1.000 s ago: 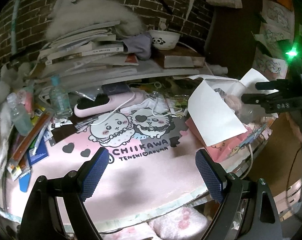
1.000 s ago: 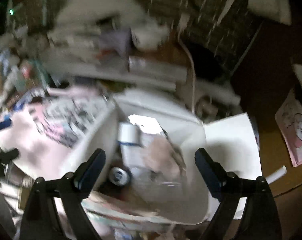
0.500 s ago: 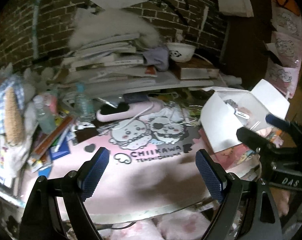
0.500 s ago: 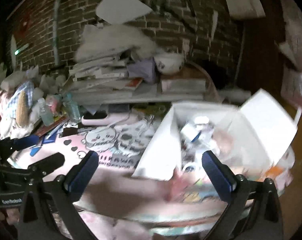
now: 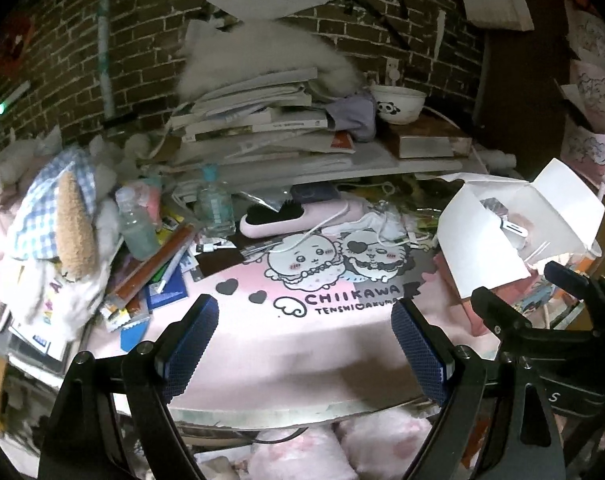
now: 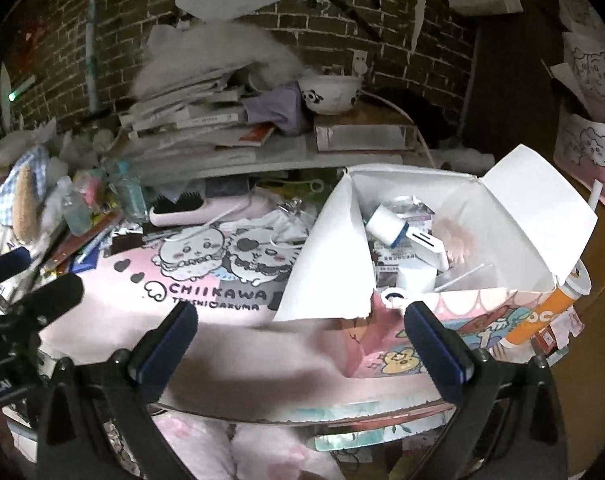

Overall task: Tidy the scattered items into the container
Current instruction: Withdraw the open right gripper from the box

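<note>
An open white cardboard box (image 6: 326,264) (image 5: 482,248) stands at the right end of the pink Chiikawa mat (image 5: 302,320) (image 6: 230,332); several small items lie inside, among them a white tube with a blue band (image 6: 386,226). Scattered at the mat's far side are a pink hairbrush (image 5: 290,218) (image 6: 190,210), white cables (image 5: 326,232), two clear bottles (image 5: 136,228) and pens and packets (image 5: 154,272). My left gripper (image 5: 302,344) hangs open over the mat's near edge, empty. My right gripper (image 6: 302,344) is open and empty just before the box's near left corner.
A tall stack of books and papers (image 5: 262,128) with a panda bowl (image 5: 398,104) fills the shelf at the back. Plush toys and cloth (image 5: 58,232) crowd the left edge. An orange cup (image 6: 550,312) stands right of the box. Pink plush items (image 5: 302,456) lie below the table's front edge.
Both grippers have pulled back toward the table's near edge. The right gripper, a second ago right over the box's inside, now views the box from in front.
</note>
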